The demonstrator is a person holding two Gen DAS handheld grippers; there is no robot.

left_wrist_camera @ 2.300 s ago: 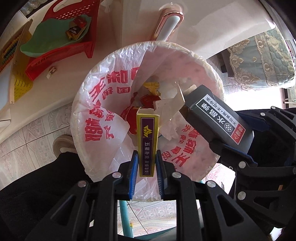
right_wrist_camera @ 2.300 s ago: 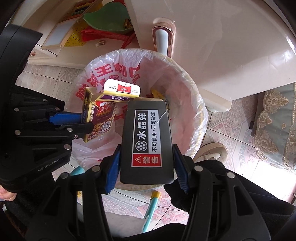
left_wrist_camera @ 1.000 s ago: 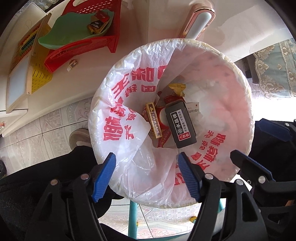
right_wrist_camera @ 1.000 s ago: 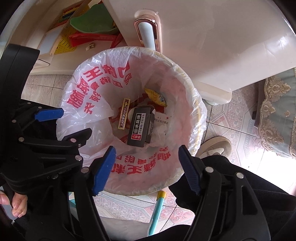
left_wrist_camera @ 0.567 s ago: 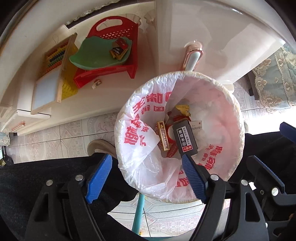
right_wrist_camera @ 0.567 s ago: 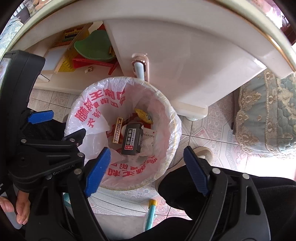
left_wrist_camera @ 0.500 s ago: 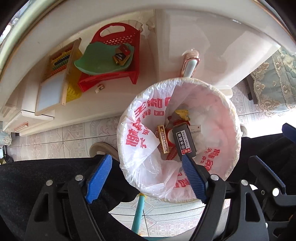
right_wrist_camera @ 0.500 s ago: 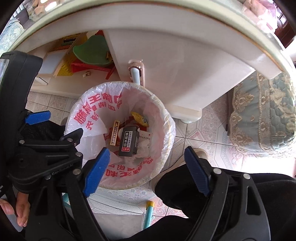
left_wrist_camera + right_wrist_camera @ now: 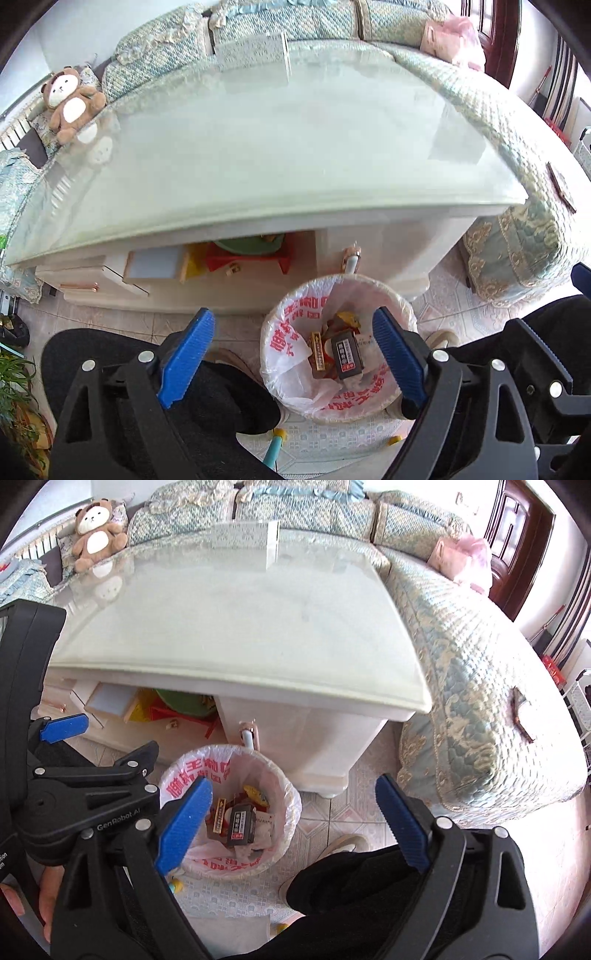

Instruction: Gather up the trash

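Trash lies already inside the waste bin (image 9: 338, 352), which stands on the tiled floor (image 9: 443, 306) just in front of the counter (image 9: 280, 147), between the knees of a seated person in dark trousers (image 9: 207, 391). The bin is lined with a white plastic bag (image 9: 291, 332) that carries red characters. At its bottom I see a black box (image 9: 346, 355) with a white label, lying flat, and beside it on its left a narrow yellow box (image 9: 317, 350); some red and yellow wrappers (image 9: 343, 319) are around them.

Both tools are above the bin and point down at it. The left hand-held gripper (image 9: 293, 356) has its blue pads (image 9: 186, 356) far apart, and they have just been opening more; nothing is between them, only the bin is seen far below through the gap. The right hand-held gripper (image 9: 291, 830) is the same: jaws wide, just been opening, nothing held. In the right wrist view the left tool appears at the left side, and a part of a hand (image 9: 48, 897) shows under it.

The counter has a pale glass top. On its lower shelf there is a red basket (image 9: 247, 258) with a green dish (image 9: 247, 245) on it. Behind the counter stands a sofa (image 9: 258, 22) with a blue-green patterned cover, and a plush bear (image 9: 70, 101) sits on its left end. One light shoe (image 9: 341, 843) rests on the floor near the bin
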